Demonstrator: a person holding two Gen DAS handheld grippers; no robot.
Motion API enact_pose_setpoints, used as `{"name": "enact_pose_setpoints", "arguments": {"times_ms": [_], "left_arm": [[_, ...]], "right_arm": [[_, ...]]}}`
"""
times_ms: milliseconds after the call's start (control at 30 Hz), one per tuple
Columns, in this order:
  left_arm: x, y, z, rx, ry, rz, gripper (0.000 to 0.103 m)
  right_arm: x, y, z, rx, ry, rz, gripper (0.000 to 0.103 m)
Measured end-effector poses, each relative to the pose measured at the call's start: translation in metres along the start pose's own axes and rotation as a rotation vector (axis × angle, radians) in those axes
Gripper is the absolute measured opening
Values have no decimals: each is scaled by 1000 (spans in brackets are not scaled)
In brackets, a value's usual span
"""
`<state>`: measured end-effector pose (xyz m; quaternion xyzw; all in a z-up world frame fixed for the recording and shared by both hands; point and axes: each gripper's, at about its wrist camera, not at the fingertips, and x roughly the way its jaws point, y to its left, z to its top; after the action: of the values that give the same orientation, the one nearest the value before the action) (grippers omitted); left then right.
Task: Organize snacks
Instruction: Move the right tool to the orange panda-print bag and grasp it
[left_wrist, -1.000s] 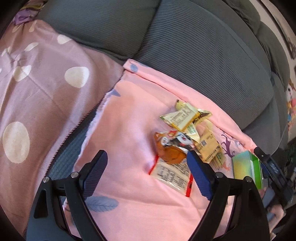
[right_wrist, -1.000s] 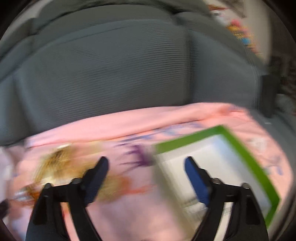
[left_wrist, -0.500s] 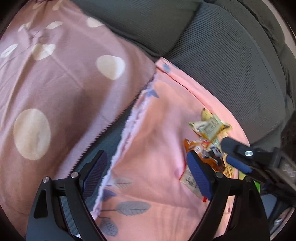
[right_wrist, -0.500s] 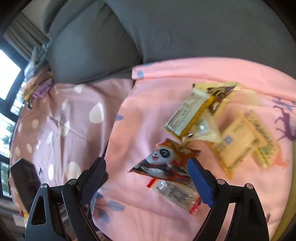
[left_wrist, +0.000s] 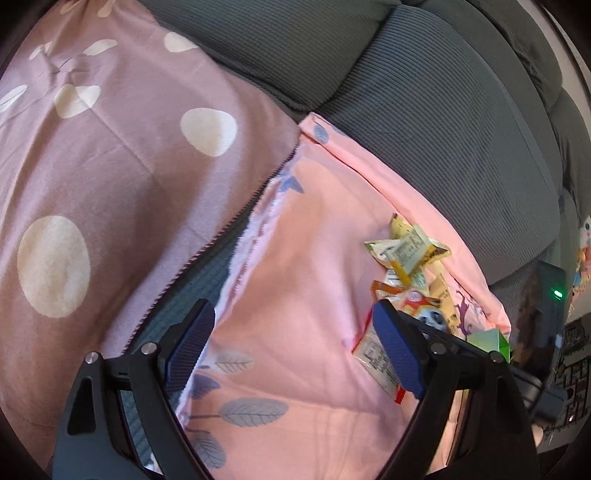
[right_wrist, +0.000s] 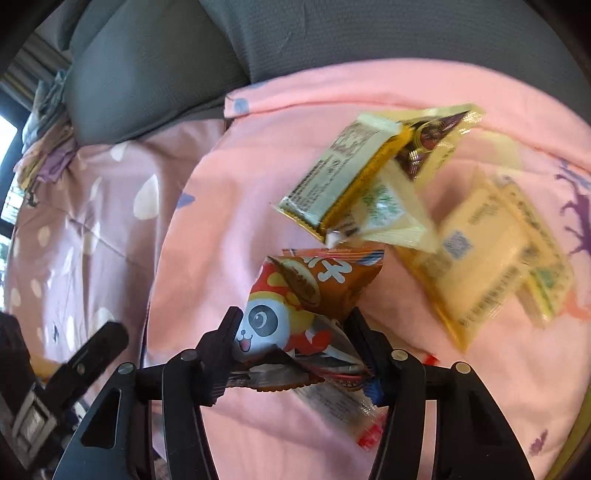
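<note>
Several snack packets lie in a heap on a pink cloth (right_wrist: 229, 206). My right gripper (right_wrist: 295, 343) points steeply down at the heap. Its jaws are closing, and both pads press the crumpled near end of an orange panda packet (right_wrist: 314, 288). Under that packet lies a clear packet with red ends (right_wrist: 332, 406). Yellow packets (right_wrist: 343, 177) are piled behind it and to the right (right_wrist: 480, 258). My left gripper (left_wrist: 291, 343) hangs open over bare pink cloth left of the heap, with nothing between its pads. The panda packet (left_wrist: 424, 310) shows just past its right finger.
Grey sofa cushions (left_wrist: 424, 110) rise behind the cloths. A mauve cloth with pale spots (left_wrist: 110, 166) covers the seat to the left. A green box (left_wrist: 487, 339) sits at the right end of the pink cloth, behind the heap.
My right gripper swung from the green-rimmed box to the snack heap, dropped over the panda packet and closed onto it. The left gripper drifted left toward the mauve cloth and stayed open.
</note>
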<state>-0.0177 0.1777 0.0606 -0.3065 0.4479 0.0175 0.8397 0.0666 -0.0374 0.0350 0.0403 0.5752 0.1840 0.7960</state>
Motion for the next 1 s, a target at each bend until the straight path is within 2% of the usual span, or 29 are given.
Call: {"name": "enact_pose_setpoints", "arguments": {"times_ms": [133, 267, 367, 467, 533, 633, 667, 767, 1000], "left_arm": [[2, -13, -5, 31, 21, -49, 88], [6, -39, -14, 98, 42, -99, 88], [11, -62, -27, 155, 75, -174, 87], [19, -77, -39, 180, 132, -242, 87], [25, -83, -46, 196, 157, -246, 87], [34, -90, -52, 216, 175, -224, 87], [37, -92, -53, 224, 184, -220, 87], [42, -96, -59, 248, 207, -215, 87], [42, -103, -64, 268, 216, -253, 87]], "right_arm": [[-40, -14, -20, -14, -123, -46, 57], [-57, -38, -40, -1, -189, -104, 57], [-58, -59, -51, 38, -206, -85, 58], [-48, -70, -59, 31, -180, -201, 58], [-45, -80, -64, 33, -163, -246, 58], [-39, -92, -65, 41, -86, -196, 61], [-41, -94, -66, 47, -86, -193, 64], [-58, -100, -66, 58, -135, -188, 78], [-95, -122, -73, 140, -233, -120, 79]]}}
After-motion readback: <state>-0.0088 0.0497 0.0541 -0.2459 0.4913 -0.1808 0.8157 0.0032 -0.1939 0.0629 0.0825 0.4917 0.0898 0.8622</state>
